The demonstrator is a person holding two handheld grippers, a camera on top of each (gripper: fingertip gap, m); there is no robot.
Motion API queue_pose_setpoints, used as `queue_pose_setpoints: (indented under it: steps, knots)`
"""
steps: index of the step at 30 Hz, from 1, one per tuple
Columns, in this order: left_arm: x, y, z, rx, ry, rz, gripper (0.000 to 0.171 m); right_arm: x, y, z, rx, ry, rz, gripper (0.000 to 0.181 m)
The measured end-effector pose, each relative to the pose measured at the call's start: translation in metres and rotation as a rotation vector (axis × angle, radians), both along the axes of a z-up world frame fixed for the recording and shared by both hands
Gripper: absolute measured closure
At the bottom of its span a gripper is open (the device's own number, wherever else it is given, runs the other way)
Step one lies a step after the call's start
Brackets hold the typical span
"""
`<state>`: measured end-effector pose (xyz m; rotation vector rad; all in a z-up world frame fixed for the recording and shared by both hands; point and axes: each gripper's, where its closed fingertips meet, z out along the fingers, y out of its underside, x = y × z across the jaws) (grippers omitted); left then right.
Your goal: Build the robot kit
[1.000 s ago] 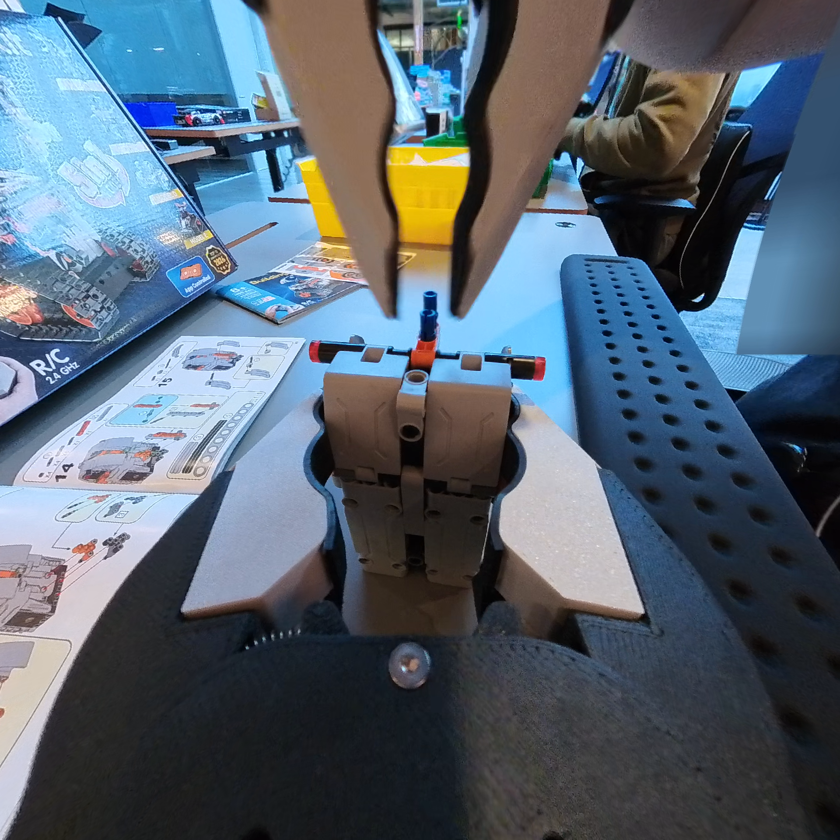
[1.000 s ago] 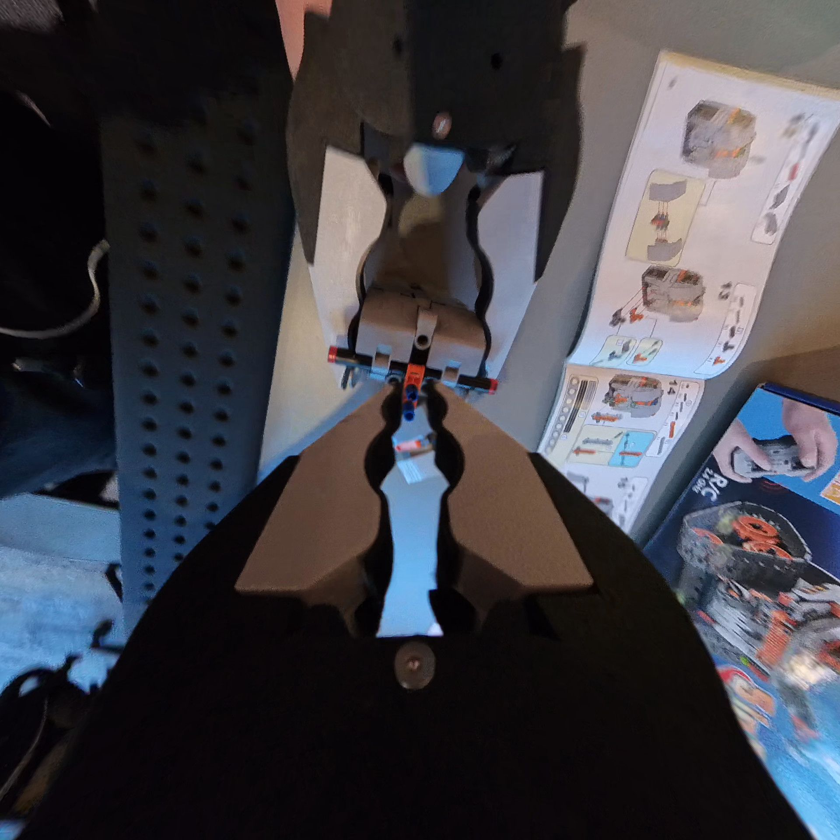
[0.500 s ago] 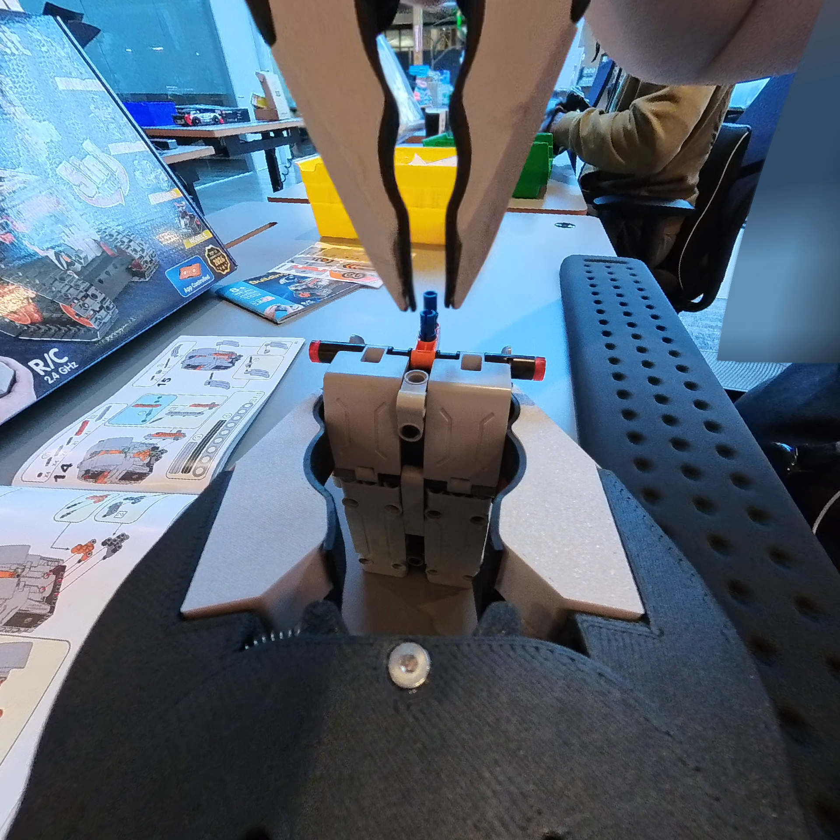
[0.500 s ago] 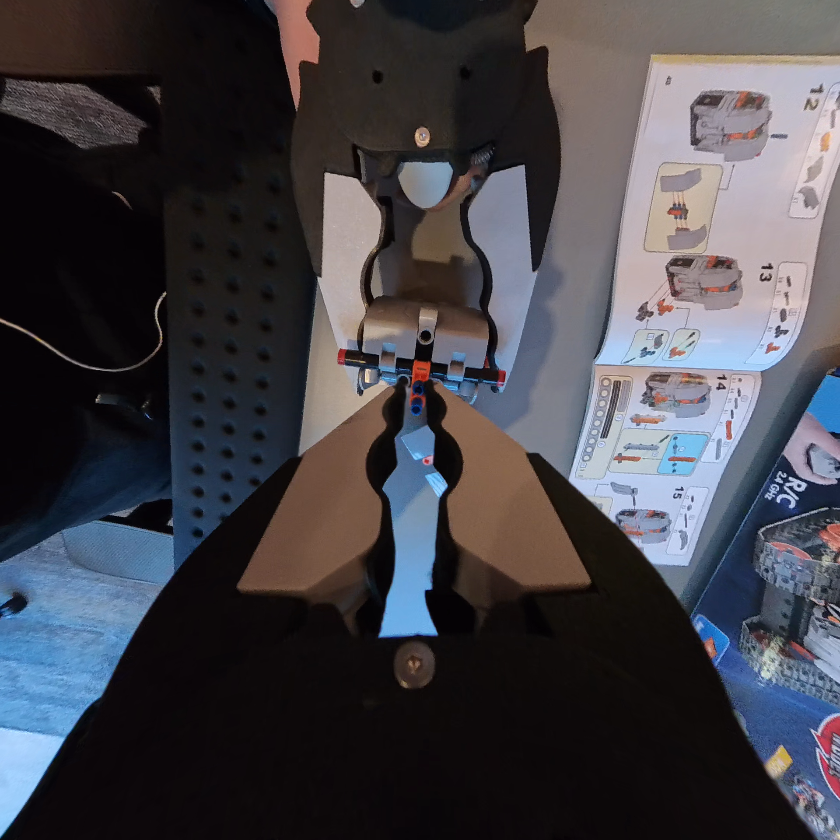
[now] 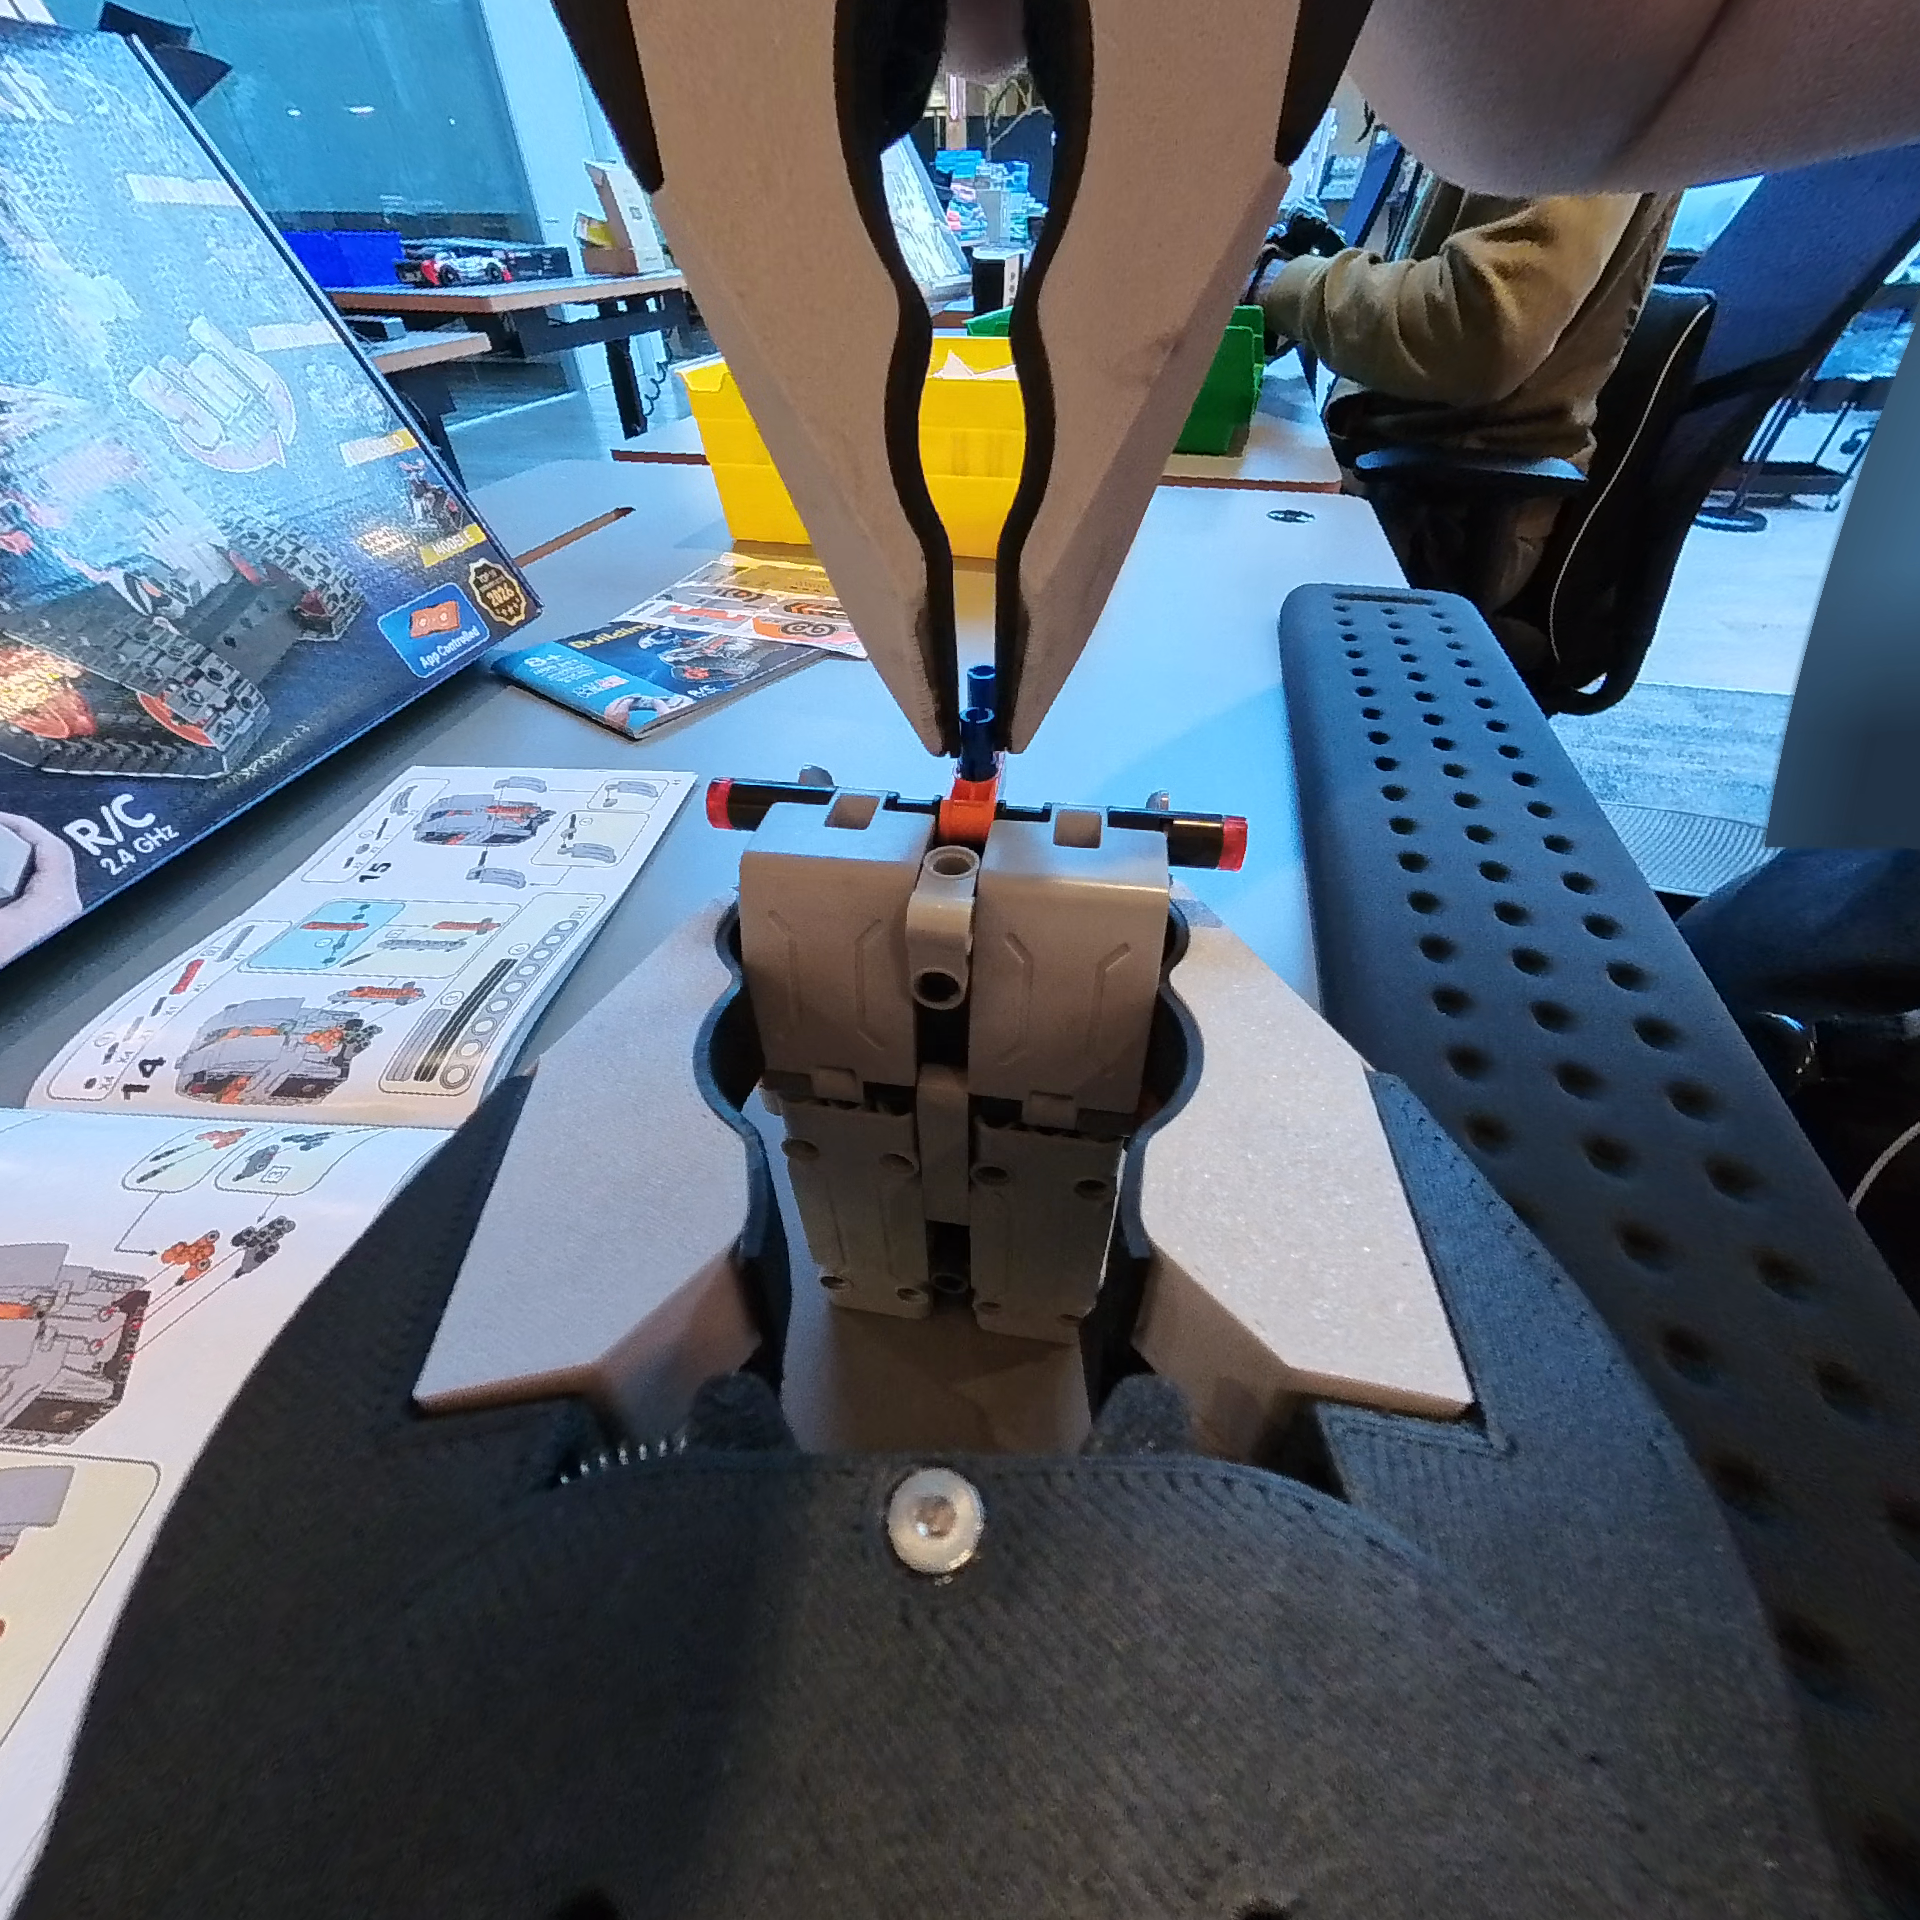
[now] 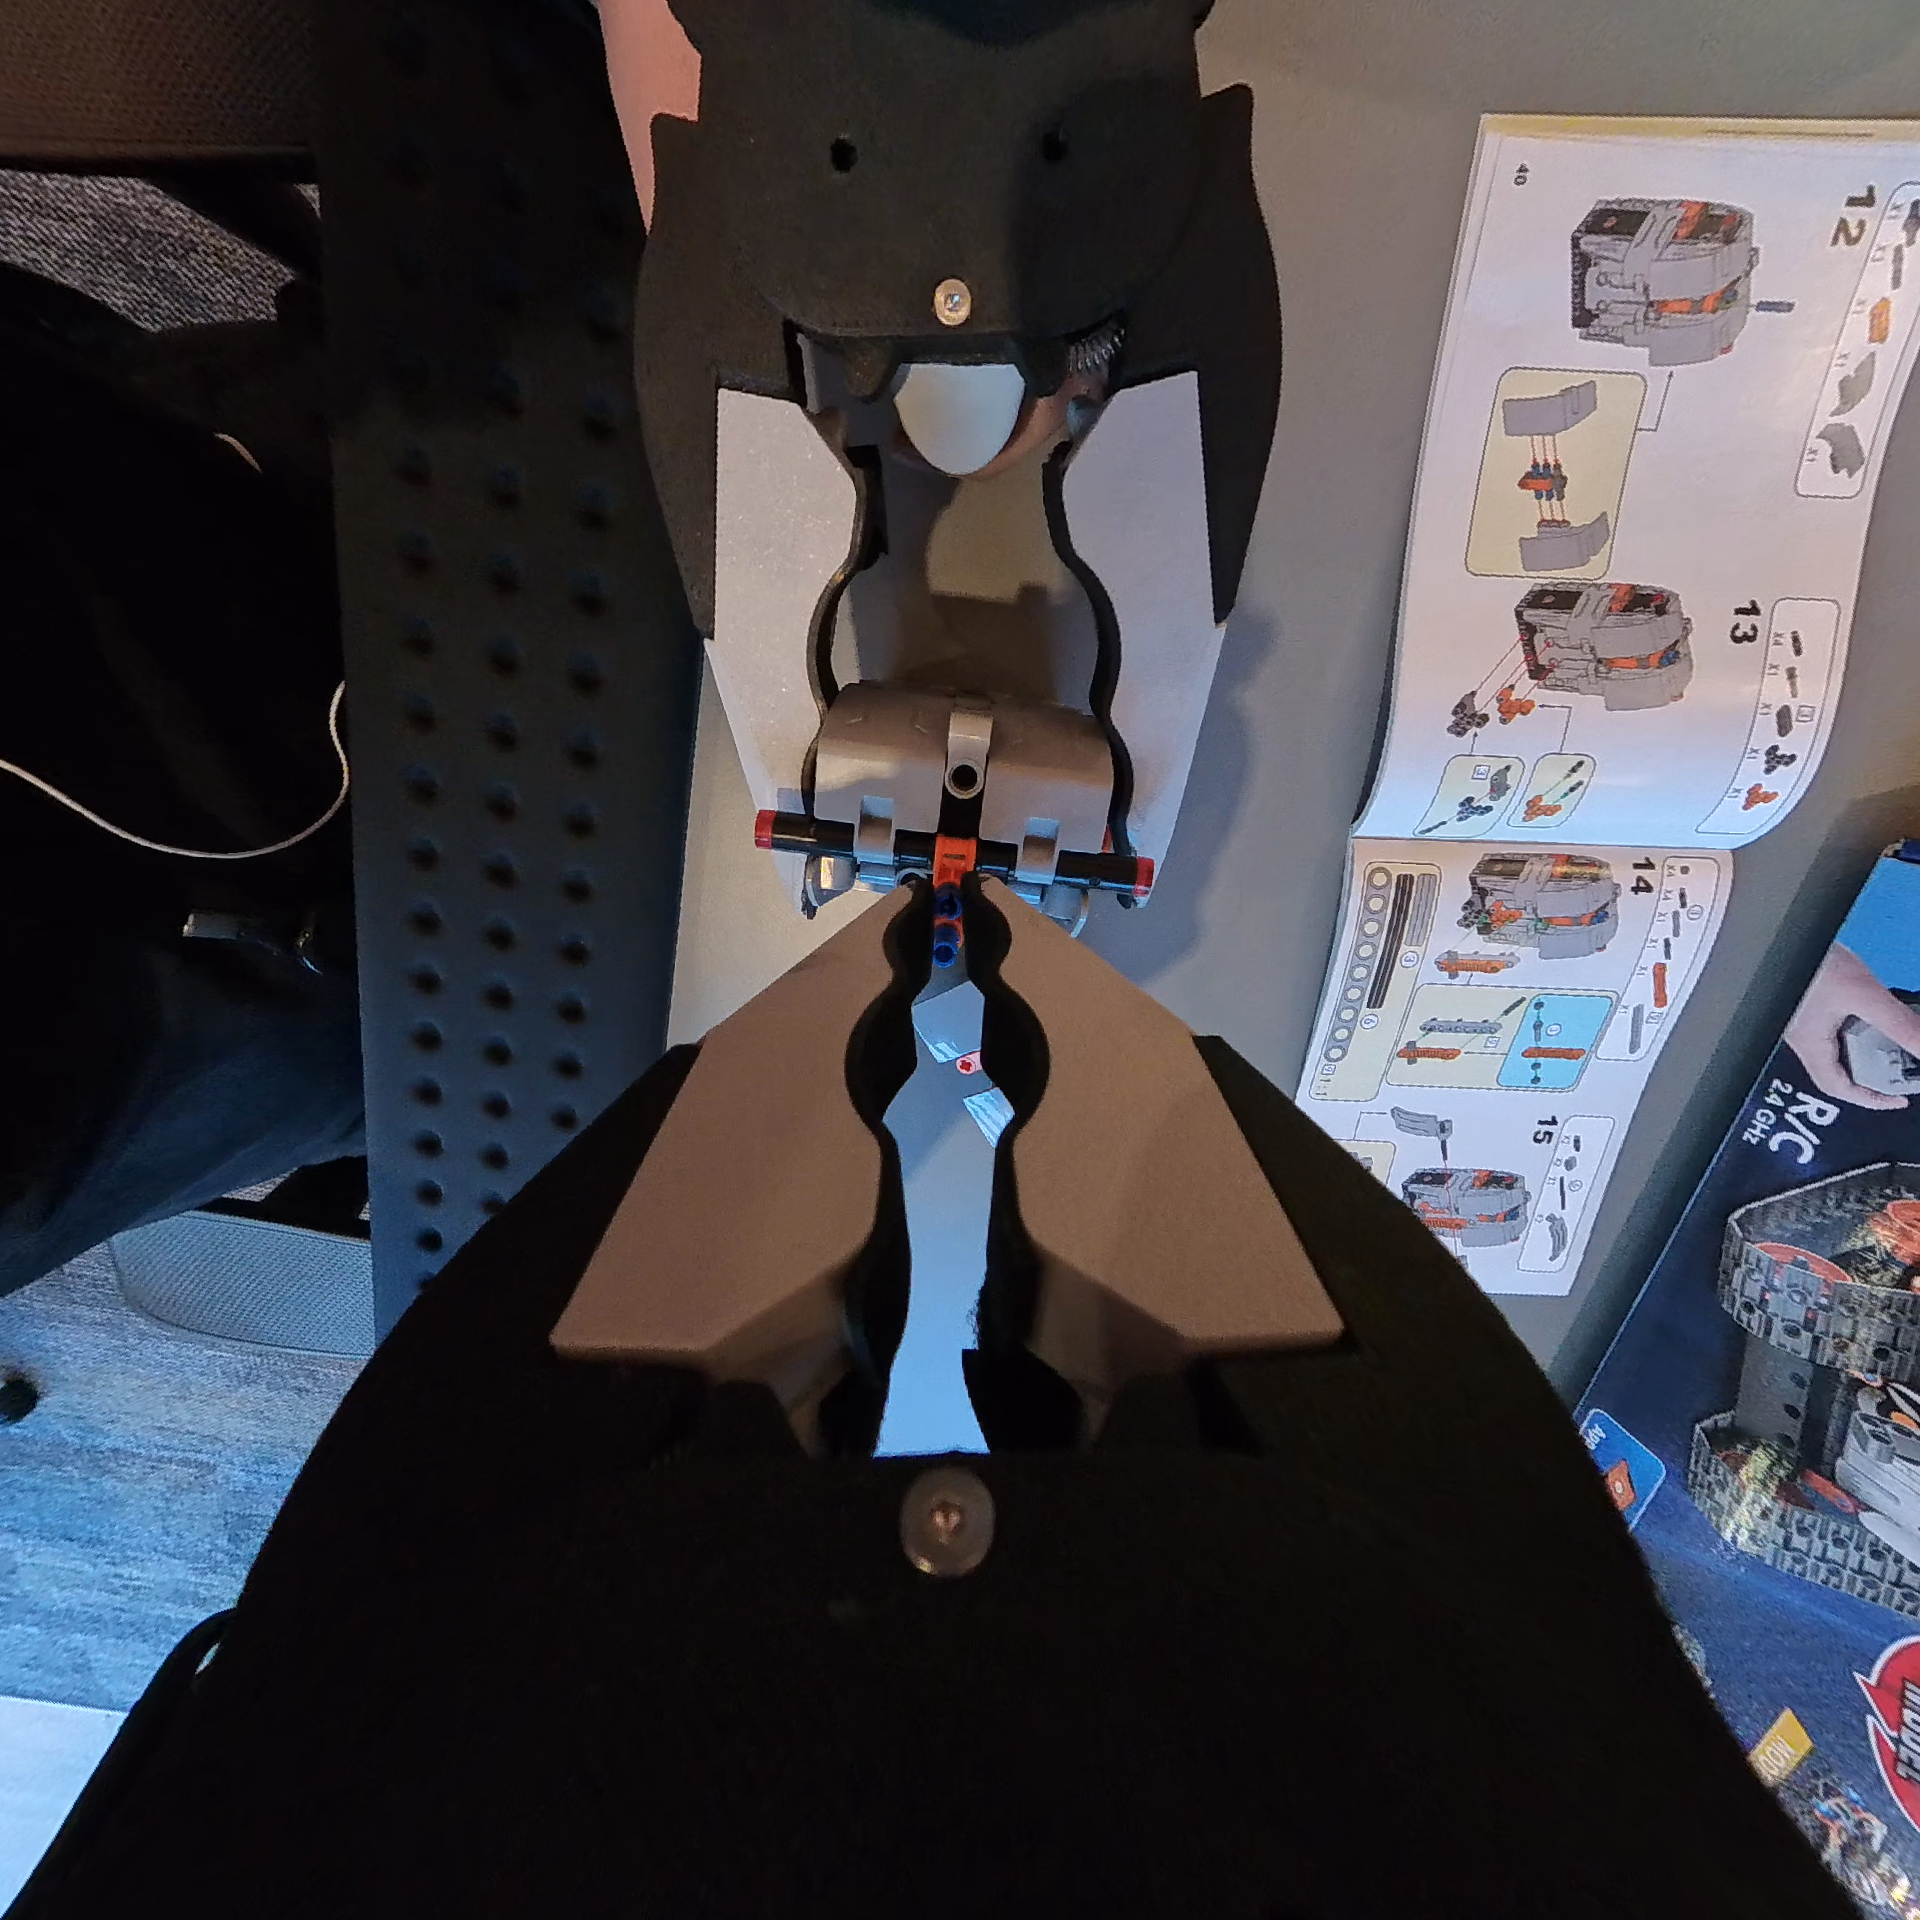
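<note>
At frame centre our left gripper [image 5: 961, 1049] fingers clamp the rigid, light grey brick assembly [image 5: 951, 997]; our right gripper [image 6: 943, 902] fingers pinch its small, slippery-looking blue pin [image 6: 943, 920].

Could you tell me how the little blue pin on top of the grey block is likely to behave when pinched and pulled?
The blue pin is thin and round, so it may slip or twist between the right gripper tips. It looks like stiff plastic, unlikely to bend. The left gripper clamps the grey block, so that probably stays put.

Grey table [image 5: 1226, 582], glass wall [image 5: 343, 125] behind
</note>
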<state>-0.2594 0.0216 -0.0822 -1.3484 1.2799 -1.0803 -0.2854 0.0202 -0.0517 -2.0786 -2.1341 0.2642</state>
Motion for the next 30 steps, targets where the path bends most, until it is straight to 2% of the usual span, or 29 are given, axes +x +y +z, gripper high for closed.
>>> queue_pose_setpoints:
  steps: [12, 14, 15, 16, 20, 21, 26, 28, 30]
  knots:
    - [0.006, -0.001, 0.001, 0.004, 0.000, -0.004, 0.100, 0.011, -0.003, -0.004, 0.029, -0.131, 0.088, 0.179]
    - [0.001, -0.001, 0.000, 0.002, 0.005, -0.005, 0.101, 0.003, -0.003, -0.004, 0.068, -0.073, 0.103, 0.179]
    - [-0.001, 0.000, -0.001, 0.003, 0.007, -0.002, 0.101, 0.002, -0.010, -0.009, 0.022, -0.065, 0.103, 0.176]
    - [0.000, 0.000, -0.001, 0.002, 0.008, -0.002, 0.101, 0.000, -0.010, -0.008, 0.017, -0.048, 0.090, 0.181]
    - [0.000, 0.002, 0.000, -0.008, 0.005, 0.003, 0.100, -0.002, -0.005, -0.006, 0.176, -0.129, 0.198, 0.181]
    - [0.000, 0.001, -0.001, 0.001, 0.006, 0.000, 0.101, -0.007, -0.011, -0.003, 0.171, -0.116, 0.222, 0.181]
    - [0.000, 0.001, 0.000, 0.005, 0.005, 0.001, 0.101, -0.011, 0.002, 0.026, 0.166, -0.031, 0.167, 0.181]
    - [0.000, 0.001, 0.000, 0.005, 0.004, 0.001, 0.101, -0.003, 0.005, 0.019, 0.144, -0.065, 0.148, 0.165]
    - [-0.001, 0.001, -0.001, 0.008, 0.005, 0.002, 0.101, 0.002, 0.006, 0.009, 0.112, -0.083, 0.129, 0.165]
